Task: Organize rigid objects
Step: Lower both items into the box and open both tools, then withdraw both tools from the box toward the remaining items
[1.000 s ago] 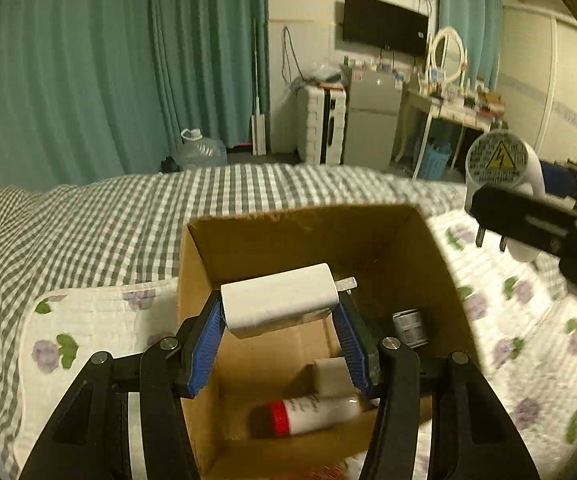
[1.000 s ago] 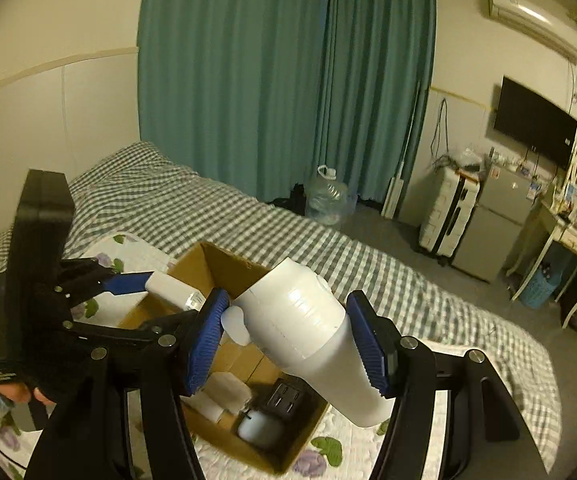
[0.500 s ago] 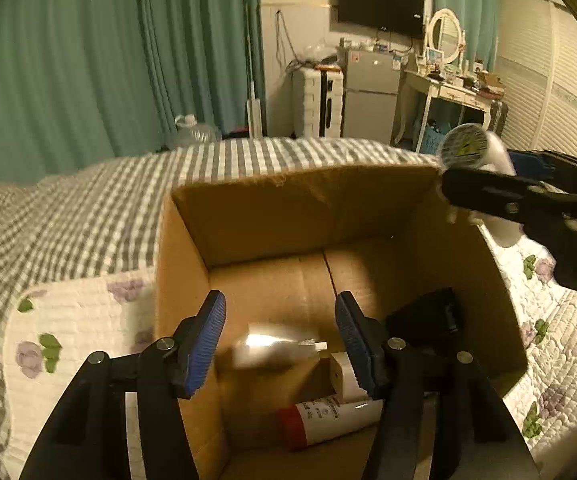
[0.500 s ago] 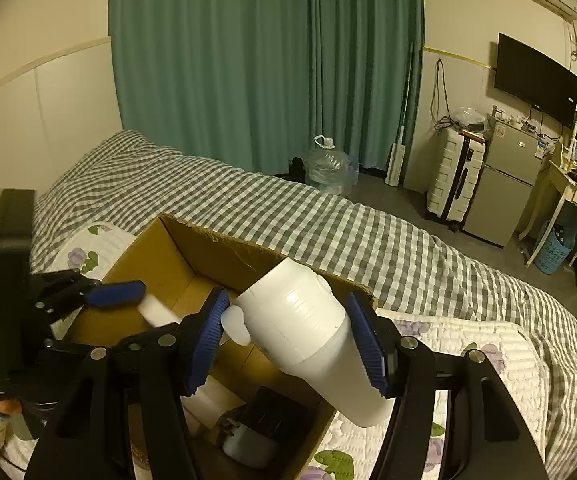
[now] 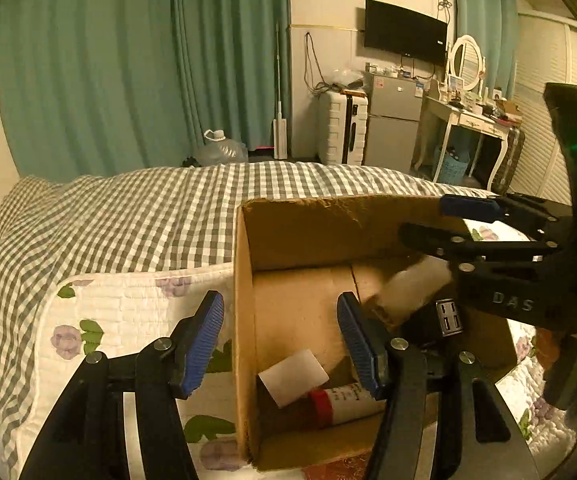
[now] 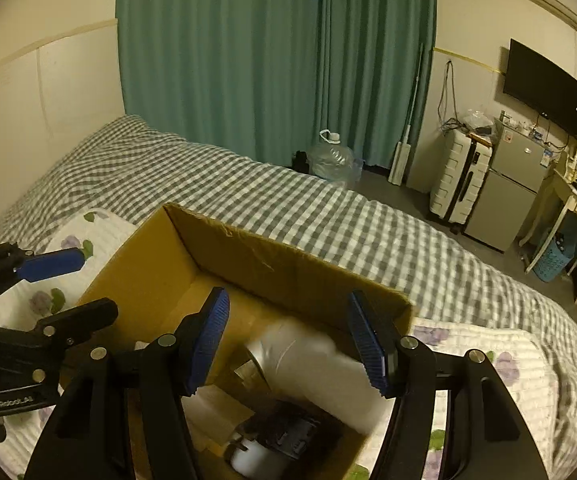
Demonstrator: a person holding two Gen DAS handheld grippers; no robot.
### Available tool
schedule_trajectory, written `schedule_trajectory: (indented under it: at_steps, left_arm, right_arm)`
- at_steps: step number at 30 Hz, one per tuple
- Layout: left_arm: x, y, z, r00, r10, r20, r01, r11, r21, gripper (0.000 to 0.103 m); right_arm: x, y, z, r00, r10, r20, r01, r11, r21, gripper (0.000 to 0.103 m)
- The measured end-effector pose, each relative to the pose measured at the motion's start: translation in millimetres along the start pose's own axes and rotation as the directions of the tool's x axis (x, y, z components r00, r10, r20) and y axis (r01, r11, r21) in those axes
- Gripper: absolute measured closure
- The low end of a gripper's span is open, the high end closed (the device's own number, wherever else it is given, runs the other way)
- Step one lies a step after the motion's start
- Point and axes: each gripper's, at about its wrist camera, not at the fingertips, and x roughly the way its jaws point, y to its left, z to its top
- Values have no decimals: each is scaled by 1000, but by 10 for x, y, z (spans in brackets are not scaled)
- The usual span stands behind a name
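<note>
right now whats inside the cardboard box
Inside the cardboard box: a white block, a red-capped tube, a black USB adapter and a blurred white bottle. Its lower right corner is hidden behind the gripper arms.

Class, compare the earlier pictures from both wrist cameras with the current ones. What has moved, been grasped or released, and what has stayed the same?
The left gripper let go of the white block, which now lies in the cardboard box; its jaws have just been opening and are empty. The right gripper came down into the box, and the white canister, blurred, appears released. The red-banded tube stayed put.
</note>
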Motion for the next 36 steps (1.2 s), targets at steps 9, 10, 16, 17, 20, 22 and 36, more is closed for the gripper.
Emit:
schedule_trajectory:
  at_steps: [9, 10, 16, 17, 20, 22, 36]
  left_arm:
    - [-225, -5, -152, 1000, 7, -1, -7, 1000, -16, 41]
    - [-264, 14, -181, 1000, 10, -7, -10, 1000, -26, 41]
    - [-722, 150, -382, 999, 37, -15, -38, 996, -79, 41]
    - [-802, 160, -398, 999, 41, -11, -41, 996, -79, 41]
    - [-1089, 175, -420, 999, 44, 7, -44, 996, -75, 41]
    - [-1277, 184, -440, 999, 47, 19, -46, 997, -66, 37]
    - [-1358, 202, -1289, 994, 89, -62, -92, 994, -52, 36]
  right_arm:
    - [-186, 0, -57, 1000, -17, 15, 17, 999, 35, 34]
    - [-265, -2, -64, 1000, -21, 18, 20, 999, 42, 34]
    - [-916, 191, -100, 996, -78, 52, 76, 997, 29, 30]
    - [-1053, 233, -118, 994, -89, 57, 88, 996, 29, 30]
    - [-1355, 340, -206, 993, -105, 62, 103, 994, 33, 30]
    - [-1543, 416, -285, 992, -115, 58, 113, 993, 34, 29]
    - [-1510, 1089, -1345, 995, 30, -93, -29, 1000, 11, 29]
